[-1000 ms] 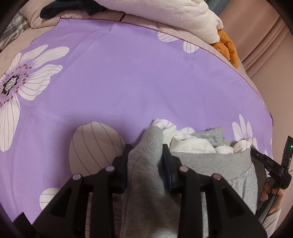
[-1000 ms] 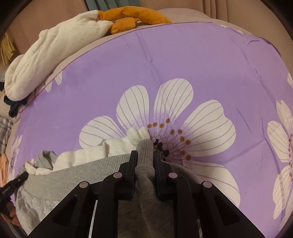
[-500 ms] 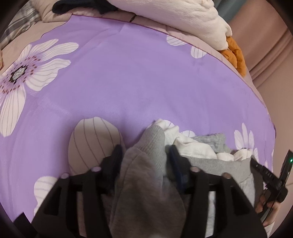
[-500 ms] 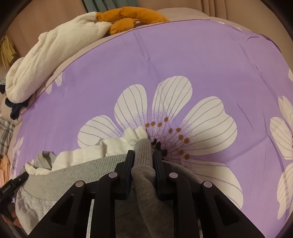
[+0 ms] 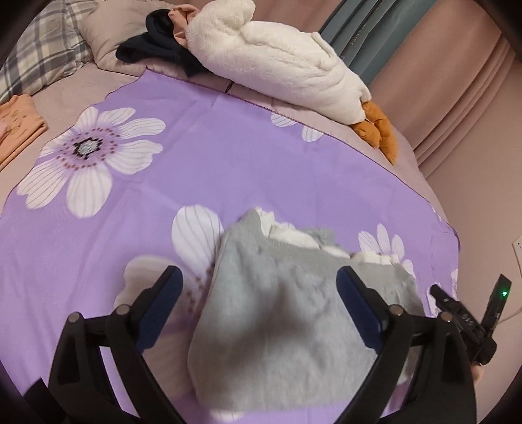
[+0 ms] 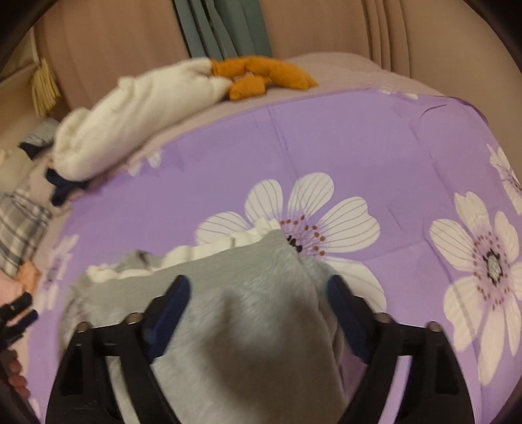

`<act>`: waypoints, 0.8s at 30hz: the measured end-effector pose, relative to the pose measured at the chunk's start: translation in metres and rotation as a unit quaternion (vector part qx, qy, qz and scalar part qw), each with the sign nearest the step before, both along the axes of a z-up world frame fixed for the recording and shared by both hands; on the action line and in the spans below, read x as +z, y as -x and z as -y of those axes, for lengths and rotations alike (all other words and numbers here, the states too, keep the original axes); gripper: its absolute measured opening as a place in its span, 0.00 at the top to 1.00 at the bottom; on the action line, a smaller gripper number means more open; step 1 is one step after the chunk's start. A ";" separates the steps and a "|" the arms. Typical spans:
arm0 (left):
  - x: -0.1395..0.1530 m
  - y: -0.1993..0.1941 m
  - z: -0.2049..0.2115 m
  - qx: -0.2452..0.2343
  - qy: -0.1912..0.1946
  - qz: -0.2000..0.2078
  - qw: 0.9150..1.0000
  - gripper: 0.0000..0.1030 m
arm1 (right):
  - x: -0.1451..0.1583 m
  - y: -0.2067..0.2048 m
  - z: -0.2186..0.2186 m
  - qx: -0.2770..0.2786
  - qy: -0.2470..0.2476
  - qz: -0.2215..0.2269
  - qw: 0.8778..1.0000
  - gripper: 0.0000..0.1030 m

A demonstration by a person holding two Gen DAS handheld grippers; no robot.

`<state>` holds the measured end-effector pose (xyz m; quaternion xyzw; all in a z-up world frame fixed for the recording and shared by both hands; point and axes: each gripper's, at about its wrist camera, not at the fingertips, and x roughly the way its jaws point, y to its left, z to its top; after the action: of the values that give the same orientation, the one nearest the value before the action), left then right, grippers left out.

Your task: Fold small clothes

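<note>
A small grey garment [image 5: 280, 313] with a white frilled edge [image 5: 293, 233] lies folded on the purple flowered cloth [image 5: 228, 156]. My left gripper [image 5: 257, 287] hangs above its left part, jaws opening wide, pads clear of the fabric. In the right wrist view the same grey garment [image 6: 248, 313] lies below my right gripper [image 6: 257, 292], whose jaws are also opening, with the cloth under the gap and neither pad pressing on it. The right gripper's body [image 5: 466, 319] and a hand show at the left view's right edge.
A white plush toy [image 5: 277, 62] with orange feet [image 5: 378, 133] lies along the bed's far edge, next to dark clothing [image 5: 153, 45]. Folded orange clothes [image 5: 16, 127] sit at the left, by a checked pillow [image 5: 39, 49]. Curtains [image 6: 222, 29] hang behind.
Both grippers let go of the grey garment's folded ends, opened wide and drew back and up. The garment now lies flat on the cloth.
</note>
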<state>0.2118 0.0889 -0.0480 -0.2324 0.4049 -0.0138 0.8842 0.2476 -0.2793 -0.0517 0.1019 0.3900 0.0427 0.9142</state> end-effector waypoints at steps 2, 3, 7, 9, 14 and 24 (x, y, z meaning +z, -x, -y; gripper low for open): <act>-0.001 0.013 0.003 -0.002 0.001 -0.002 1.000 0.07 | 0.008 0.019 0.002 0.000 -0.010 0.013 1.000 0.09; -0.003 0.021 0.004 -0.002 0.001 -0.004 1.000 0.07 | 0.010 0.028 0.005 -0.002 -0.012 0.017 1.000 0.09; -0.016 0.049 0.009 0.007 -0.003 -0.009 1.000 0.07 | 0.005 0.055 0.013 -0.019 -0.032 0.017 0.999 0.09; -0.028 0.063 0.011 0.013 -0.001 -0.017 1.000 0.07 | -0.002 0.065 0.020 -0.029 -0.045 0.010 0.999 0.09; -0.054 0.084 0.020 0.006 0.001 -0.046 0.999 0.07 | -0.024 0.087 0.036 -0.062 -0.068 -0.011 0.996 0.09; -0.076 0.109 0.033 0.005 -0.017 -0.056 0.998 0.07 | -0.059 0.118 0.056 -0.100 -0.089 -0.048 0.990 0.09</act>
<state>0.1024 0.0564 -0.1244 -0.2195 0.4533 0.0102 0.8638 0.1295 -0.3355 -0.1104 0.2229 0.4155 -0.0193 0.8816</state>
